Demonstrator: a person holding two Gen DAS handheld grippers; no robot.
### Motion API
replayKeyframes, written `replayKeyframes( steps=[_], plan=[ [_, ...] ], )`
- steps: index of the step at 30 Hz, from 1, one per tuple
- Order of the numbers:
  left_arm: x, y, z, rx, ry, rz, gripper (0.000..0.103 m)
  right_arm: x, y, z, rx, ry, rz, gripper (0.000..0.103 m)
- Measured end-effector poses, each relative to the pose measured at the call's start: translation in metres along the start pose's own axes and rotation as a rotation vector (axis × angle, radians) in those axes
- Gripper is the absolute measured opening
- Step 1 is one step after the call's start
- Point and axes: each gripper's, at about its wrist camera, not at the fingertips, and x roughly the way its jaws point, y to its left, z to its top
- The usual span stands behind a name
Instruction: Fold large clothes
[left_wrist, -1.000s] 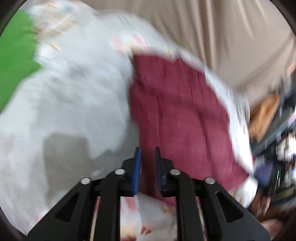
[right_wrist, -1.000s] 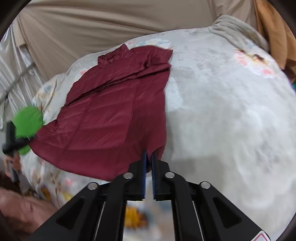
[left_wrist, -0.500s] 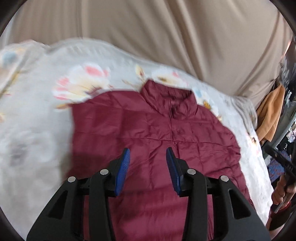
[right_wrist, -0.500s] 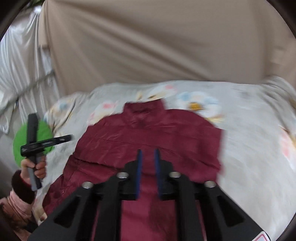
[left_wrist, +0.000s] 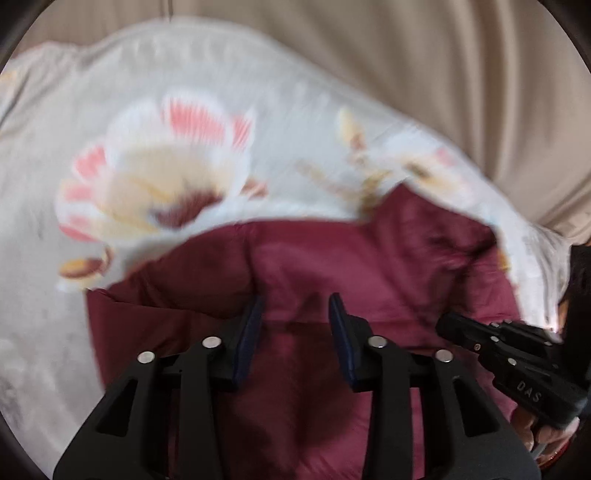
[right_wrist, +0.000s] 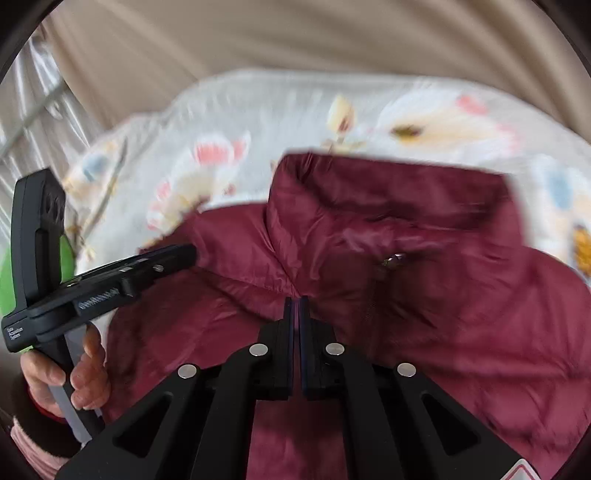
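Maroon quilted fabric fills the ground ahead of both sets of jaws: a padded jacket (right_wrist: 424, 295) lies spread on a bed covered with a pale floral sheet (left_wrist: 155, 173). Its stand-up collar (right_wrist: 369, 192) sits beyond the right jaws, and a small metal zip pull (right_wrist: 393, 260) shows just past them, a little to their right.

On the left gripper (left_wrist: 295, 325) the jaws stand apart, with jacket fabric visible in the gap between the blue pads (left_wrist: 249, 339); they hover over the jacket's upper left part, near the edge where it meets the sheet. Whether the pads touch the cloth cannot be told through the blur.

On the right gripper (right_wrist: 296, 314) the jaws are together, only a thin slit between them, their tips over the jacket just below the collar. Whether any cloth is pinched there cannot be told.

From the right wrist, the left gripper appears off to the left of the jaws, held by a hand (right_wrist: 74, 365). Beige curtain (right_wrist: 258, 40) hangs beyond the bed.
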Motion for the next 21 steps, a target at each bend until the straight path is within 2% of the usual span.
replayKeyframes(
  steps=[2,4,5,6,7,9,11,12,13,14,15,18,20,21],
  plan=[
    [0.011,0.006,-0.003,0.003,-0.002,0.002,0.031,0.018,-0.003,0.008,-0.034,0.003,-0.093,0.0],
    [0.012,0.01,-0.007,0.022,-0.048,-0.005,0.028,0.024,-0.024,0.018,0.028,-0.023,-0.1,0.0],
    [0.012,0.01,-0.009,0.032,-0.058,-0.004,0.028,0.019,-0.039,0.023,0.095,-0.066,-0.098,0.0],
    [0.012,0.01,-0.009,0.04,-0.064,0.001,0.028,0.007,-0.051,0.026,0.145,-0.126,-0.167,0.0],
    [0.012,0.01,-0.007,0.039,-0.067,0.0,0.027,-0.006,-0.062,0.026,0.182,-0.186,-0.195,0.0],
    [0.005,0.013,-0.006,0.014,-0.072,-0.012,0.027,-0.038,-0.09,0.018,0.27,-0.273,-0.148,0.0],
    [-0.012,0.007,-0.005,-0.009,-0.096,-0.018,0.024,-0.068,-0.11,0.004,0.284,-0.298,-0.137,0.0],
    [-0.019,0.001,-0.002,-0.001,-0.113,-0.043,0.025,-0.079,-0.116,-0.004,0.279,-0.299,-0.127,0.0],
    [-0.029,-0.013,0.001,0.024,-0.135,-0.083,0.026,-0.088,-0.121,-0.012,0.275,-0.297,-0.119,0.0],
    [-0.034,-0.025,0.003,0.043,-0.145,-0.1,0.026,-0.096,-0.126,-0.021,0.273,-0.289,-0.103,0.006],
    [-0.038,-0.048,0.004,0.078,-0.144,-0.135,0.028,-0.099,-0.13,-0.027,0.279,-0.271,-0.08,0.008],
    [-0.022,-0.116,0.0,0.194,-0.068,-0.235,0.031,-0.093,-0.132,-0.037,0.277,-0.214,-0.025,0.008],
    [0.002,-0.153,-0.005,0.265,-0.009,-0.245,0.031,-0.082,-0.124,-0.041,0.231,-0.181,-0.043,0.008],
    [0.018,-0.169,-0.01,0.29,0.019,-0.224,0.031,-0.073,-0.123,-0.04,0.214,-0.156,-0.05,0.008]
  ],
)
